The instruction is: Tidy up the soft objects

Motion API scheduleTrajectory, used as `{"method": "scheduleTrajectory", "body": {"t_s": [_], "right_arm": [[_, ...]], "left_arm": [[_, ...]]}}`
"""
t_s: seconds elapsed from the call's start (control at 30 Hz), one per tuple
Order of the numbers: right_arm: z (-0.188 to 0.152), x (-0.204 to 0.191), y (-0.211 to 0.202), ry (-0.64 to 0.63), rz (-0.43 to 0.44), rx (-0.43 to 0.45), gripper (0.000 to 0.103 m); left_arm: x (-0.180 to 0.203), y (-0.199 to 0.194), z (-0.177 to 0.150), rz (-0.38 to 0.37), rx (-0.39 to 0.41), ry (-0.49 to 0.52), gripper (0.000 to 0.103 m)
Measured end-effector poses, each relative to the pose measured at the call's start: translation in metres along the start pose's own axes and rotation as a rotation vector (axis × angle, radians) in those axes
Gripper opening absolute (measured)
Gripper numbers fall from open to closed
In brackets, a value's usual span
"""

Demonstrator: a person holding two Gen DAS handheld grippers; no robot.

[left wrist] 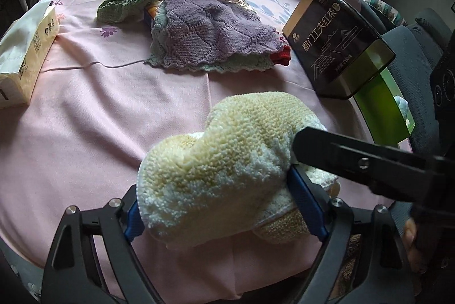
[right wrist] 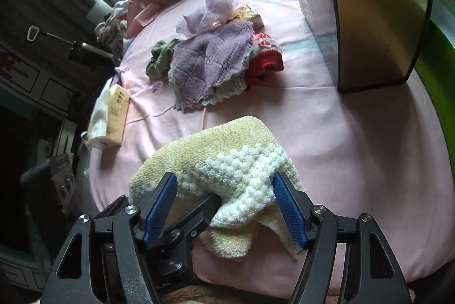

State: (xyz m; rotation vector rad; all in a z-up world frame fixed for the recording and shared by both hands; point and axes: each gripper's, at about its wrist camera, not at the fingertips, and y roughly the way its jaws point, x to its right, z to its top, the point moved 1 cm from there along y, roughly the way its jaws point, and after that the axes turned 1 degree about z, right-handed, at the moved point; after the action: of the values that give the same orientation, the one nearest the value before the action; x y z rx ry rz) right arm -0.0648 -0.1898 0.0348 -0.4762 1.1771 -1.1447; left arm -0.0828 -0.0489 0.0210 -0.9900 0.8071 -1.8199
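Cream-and-white towel (left wrist: pixel 216 161) lies bunched on the pink sheet (left wrist: pixel 85 119) at the near edge, both claws closed on it: left gripper (left wrist: pixel 224 207) pinching its folds, right gripper (right wrist: pixel 224 198) clamping the white end; farther back sit a black tea tin (left wrist: pixel 332 39), purple knit cloth (left wrist: pixel 207 33), tissue pack (left wrist: pixel 25 53)

Towel (left wrist: pixel 216 161) nearest on bedsheet (left wrist: pixel 85 119), cloth pile (left wrist: pixel 210 39) behind it, tissue pack (left wrist: pixel 25 48) left, tin (left wrist: pixel 335 39) right.
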Motion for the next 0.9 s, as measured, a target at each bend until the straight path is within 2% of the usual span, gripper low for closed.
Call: {"method": "scheduleTrajectory", "body": {"t_s": [0.03,0.1,0.2,0.3,0.33,0.37,0.47,0.53,0.7,0.9], "right_arm": [[0.0,0.001,0.006,-0.001,-0.023,-0.008,0.071],[-0.001,0.007,0.015,0.021,-0.009,-0.029,0.071],[-0.001,0.013,0.022,0.047,0.022,-0.034,0.071],[-0.001,0.014,0.025,0.038,0.057,-0.037,0.071],[-0.001,0.015,0.025,0.046,0.073,-0.036,0.069],[-0.002,0.016,0.024,0.056,0.09,-0.034,0.064],[-0.005,0.016,0.022,0.059,0.117,-0.023,0.056],[-0.007,0.016,0.017,0.064,0.142,-0.007,0.054],[-0.007,0.007,-0.009,0.023,0.177,0.072,0.054],[0.0,-0.005,-0.064,-0.017,0.158,0.217,0.054]], "left_arm": [[0.001,0.0,0.0,-0.003,0.003,0.006,0.08],[0.004,0.002,0.0,-0.034,0.0,0.013,0.069],[0.008,0.006,0.002,-0.049,0.01,0.008,0.061],[0.014,0.009,0.004,-0.088,0.009,0.015,0.046],[0.016,0.009,0.004,-0.116,0.005,0.016,0.036],[0.019,0.009,0.004,-0.134,0.004,0.017,0.034],[0.026,0.007,0.003,-0.124,0.023,0.05,0.03],[0.029,0.003,0.004,-0.121,0.029,0.062,0.029],[0.046,-0.022,0.01,-0.101,0.09,0.13,0.027],[0.071,-0.058,0.026,-0.146,0.209,0.208,0.027]]}}
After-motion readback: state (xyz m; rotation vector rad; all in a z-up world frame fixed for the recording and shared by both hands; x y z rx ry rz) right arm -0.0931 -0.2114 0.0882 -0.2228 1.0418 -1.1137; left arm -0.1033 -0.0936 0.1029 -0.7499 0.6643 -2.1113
